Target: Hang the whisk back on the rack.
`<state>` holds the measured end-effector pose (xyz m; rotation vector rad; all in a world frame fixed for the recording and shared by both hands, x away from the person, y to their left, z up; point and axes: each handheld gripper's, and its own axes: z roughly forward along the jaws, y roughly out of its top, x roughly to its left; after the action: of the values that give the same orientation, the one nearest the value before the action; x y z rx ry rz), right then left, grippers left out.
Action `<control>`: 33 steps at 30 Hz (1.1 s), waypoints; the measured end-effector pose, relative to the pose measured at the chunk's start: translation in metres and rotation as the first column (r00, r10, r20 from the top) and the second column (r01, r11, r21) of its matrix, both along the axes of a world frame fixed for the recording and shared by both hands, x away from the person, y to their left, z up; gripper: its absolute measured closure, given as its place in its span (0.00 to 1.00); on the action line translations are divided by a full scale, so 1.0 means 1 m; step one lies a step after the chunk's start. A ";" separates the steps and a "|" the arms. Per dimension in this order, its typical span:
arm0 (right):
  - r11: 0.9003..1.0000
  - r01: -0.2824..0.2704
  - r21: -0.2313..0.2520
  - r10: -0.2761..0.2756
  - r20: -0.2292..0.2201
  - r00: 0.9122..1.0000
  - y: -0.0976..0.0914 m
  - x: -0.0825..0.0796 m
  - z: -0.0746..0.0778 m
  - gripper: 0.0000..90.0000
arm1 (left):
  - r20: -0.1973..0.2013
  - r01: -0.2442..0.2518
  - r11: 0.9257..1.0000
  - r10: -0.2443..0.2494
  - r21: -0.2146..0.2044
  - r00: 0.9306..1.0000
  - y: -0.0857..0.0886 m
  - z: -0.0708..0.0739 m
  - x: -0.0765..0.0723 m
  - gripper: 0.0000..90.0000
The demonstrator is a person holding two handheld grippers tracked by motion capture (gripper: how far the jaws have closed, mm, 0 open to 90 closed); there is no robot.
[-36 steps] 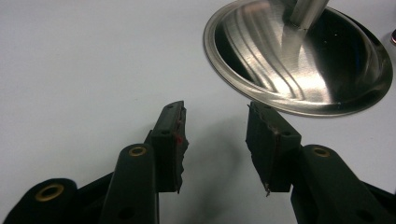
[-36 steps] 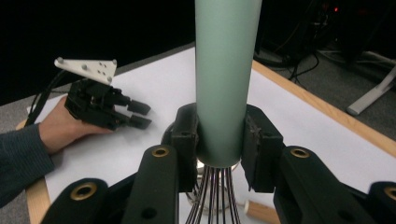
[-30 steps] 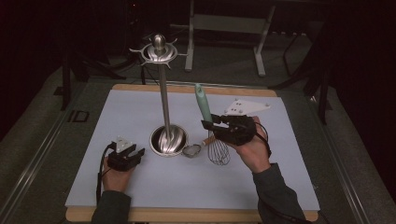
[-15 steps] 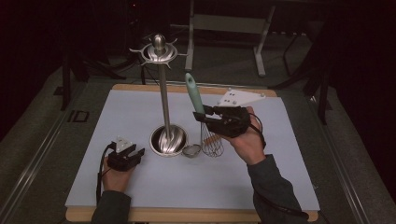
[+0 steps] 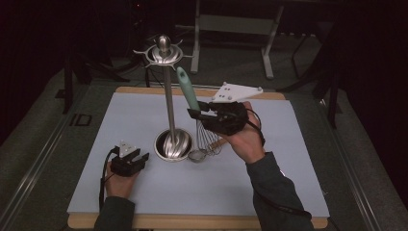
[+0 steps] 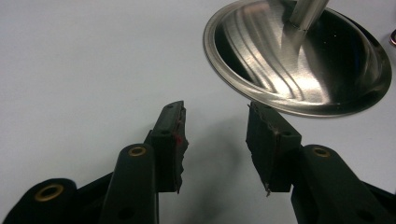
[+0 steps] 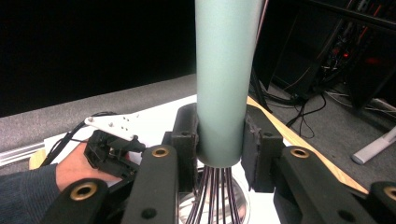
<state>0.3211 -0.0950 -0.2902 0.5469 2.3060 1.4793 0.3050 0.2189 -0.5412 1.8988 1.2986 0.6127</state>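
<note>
A whisk with a pale green handle (image 5: 187,89) and wire loops (image 5: 208,139) is held upright, handle up, just right of the steel utensil stand (image 5: 166,86). My right gripper (image 5: 195,113) is shut on the handle (image 7: 225,79) near where the wires begin. The stand's round base (image 5: 173,143) rests on the mat. My left gripper (image 5: 136,156) lies on the mat left of the base (image 6: 299,56), jaws open with nothing between them (image 6: 215,140).
A small metal spoon-like piece (image 5: 196,155) lies by the base under the whisk wires. The stand's hooked top (image 5: 163,50) reaches well above the table. The pale mat (image 5: 288,144) covers a wooden board; dark floor and a metal frame lie beyond.
My right gripper has lifted the whisk off the mat and tipped it upright, moving it left toward the stand. The left gripper has stayed put.
</note>
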 end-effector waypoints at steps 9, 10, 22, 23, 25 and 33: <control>1.000 -0.004 -0.002 0.004 -0.024 1.000 0.013 0.010 -0.003 0.77 | -0.001 0.001 1.000 -0.001 0.000 1.000 0.000 0.000 0.000 0.64; 1.000 -0.004 -0.002 0.004 -0.024 1.000 0.013 0.010 -0.003 0.77 | 0.000 0.000 1.000 0.000 -0.001 1.000 0.000 0.000 0.000 0.64; 1.000 0.018 -0.020 -0.018 -0.036 0.999 0.029 0.024 -0.010 0.76 | -0.001 0.001 1.000 -0.001 -0.001 1.000 0.000 0.000 0.000 0.64; 1.000 0.018 -0.020 -0.018 -0.036 0.999 0.029 0.024 -0.010 0.76 | -0.002 0.001 1.000 -0.001 -0.002 1.000 0.000 0.000 0.000 0.64; 1.000 0.018 -0.021 -0.019 -0.041 0.999 0.031 0.025 -0.010 0.75 | -0.002 0.000 1.000 0.000 -0.003 1.000 0.000 0.000 0.000 0.64; 1.000 0.013 -0.014 -0.014 -0.054 0.998 0.033 0.029 -0.010 0.72 | -0.002 0.001 1.000 -0.001 -0.004 1.000 0.000 0.000 0.000 0.64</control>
<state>0.3499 -0.0616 -0.3006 0.6043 2.3472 1.4587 0.3051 0.2193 -0.5413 1.8967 1.2995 0.6075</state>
